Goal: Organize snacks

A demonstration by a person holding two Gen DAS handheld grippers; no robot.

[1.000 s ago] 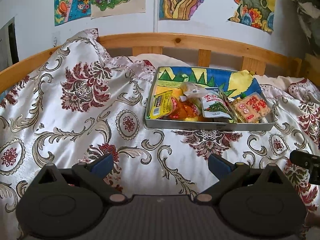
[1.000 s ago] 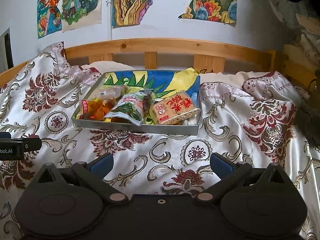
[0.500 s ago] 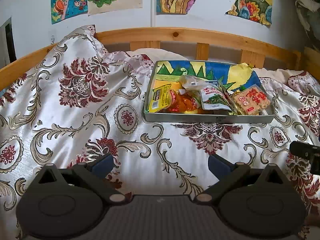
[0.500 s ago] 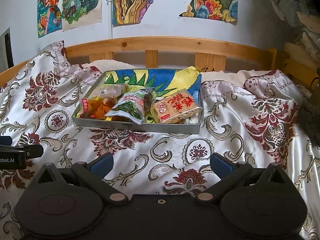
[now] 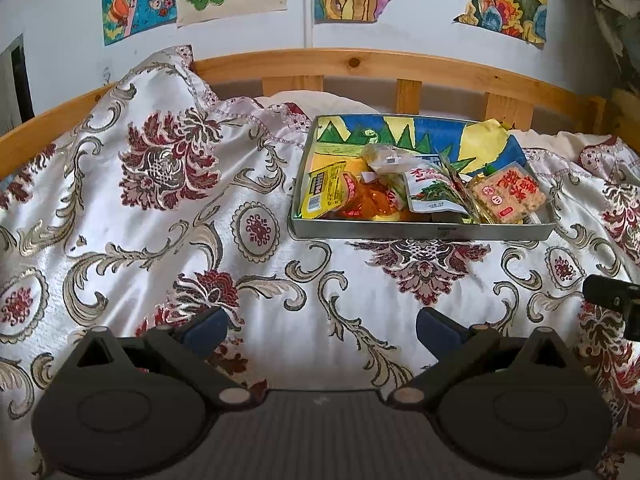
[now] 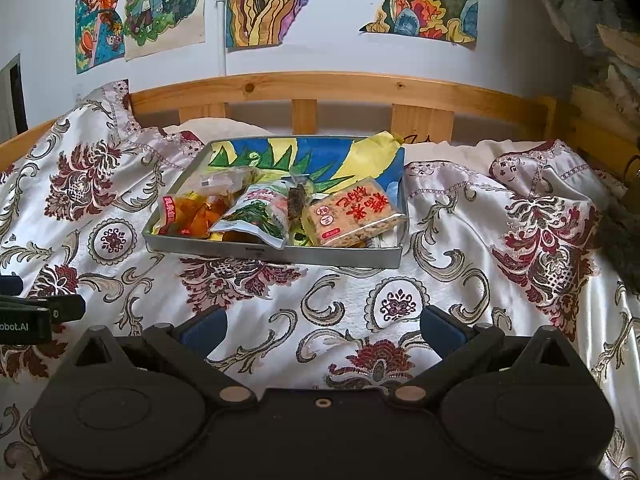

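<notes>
All the crinkly snack packets [image 6: 280, 208] sit heaped in the shallow grey metal tray [image 6: 276, 254] on the floral satin bedspread [image 5: 160, 220]; none lies loose outside. Left gripper [image 5: 320, 326] and right gripper [image 6: 322, 328] hover wide, empty, well short.

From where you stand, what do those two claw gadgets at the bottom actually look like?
Both match: the left gripper and right gripper are matte black plastic, with two round housings, angled link arms with pale rivets, and dark blue pads. White lettering ending "obot.AI" marks the left gripper's side.
</notes>
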